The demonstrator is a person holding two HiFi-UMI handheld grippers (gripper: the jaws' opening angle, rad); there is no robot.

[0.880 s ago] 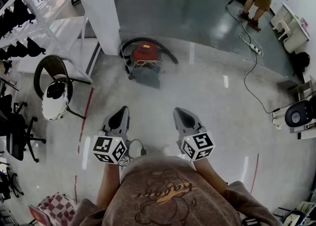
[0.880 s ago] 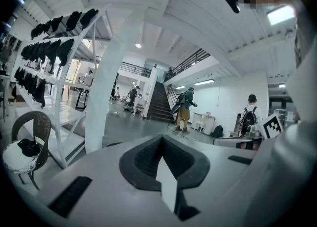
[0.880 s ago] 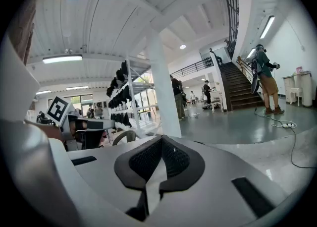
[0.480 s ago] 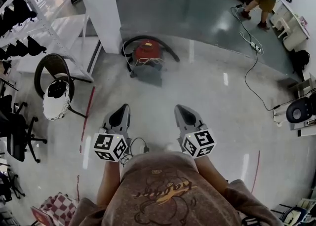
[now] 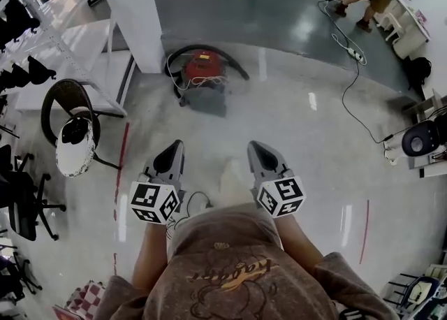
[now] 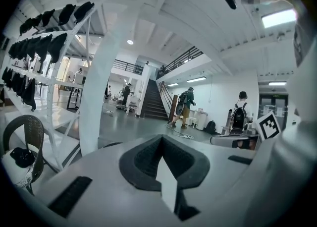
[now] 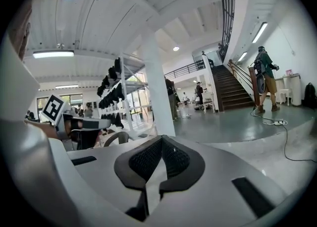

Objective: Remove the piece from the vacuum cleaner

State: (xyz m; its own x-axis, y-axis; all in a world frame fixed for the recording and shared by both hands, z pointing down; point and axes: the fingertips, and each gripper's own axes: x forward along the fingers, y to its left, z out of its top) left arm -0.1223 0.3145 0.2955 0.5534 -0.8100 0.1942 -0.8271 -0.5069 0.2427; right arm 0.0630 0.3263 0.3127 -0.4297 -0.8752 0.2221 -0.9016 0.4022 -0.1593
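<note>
On the glossy grey floor [image 5: 293, 130] the red canister vacuum cleaner [image 5: 202, 67] sits far ahead by the white pillar [image 5: 133, 11], my left tongs [image 5: 174, 147] and right tongs [image 5: 255, 147] closed on nothing; its looped black hose [image 5: 234, 66] might snag any pull.

Workshop hall, polished floor [image 5: 293, 144], white racks [image 5: 63, 42], staircase [image 6: 151, 104], trailing cables [image 5: 353, 95]

Vacuum cleaner [image 5: 202, 74] right of pillar [image 5: 133, 11], chair [image 5: 70, 126] left.

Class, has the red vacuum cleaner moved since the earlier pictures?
No. The vacuum cleaner still sits just right of the white pillar; only the view shifted.
</note>
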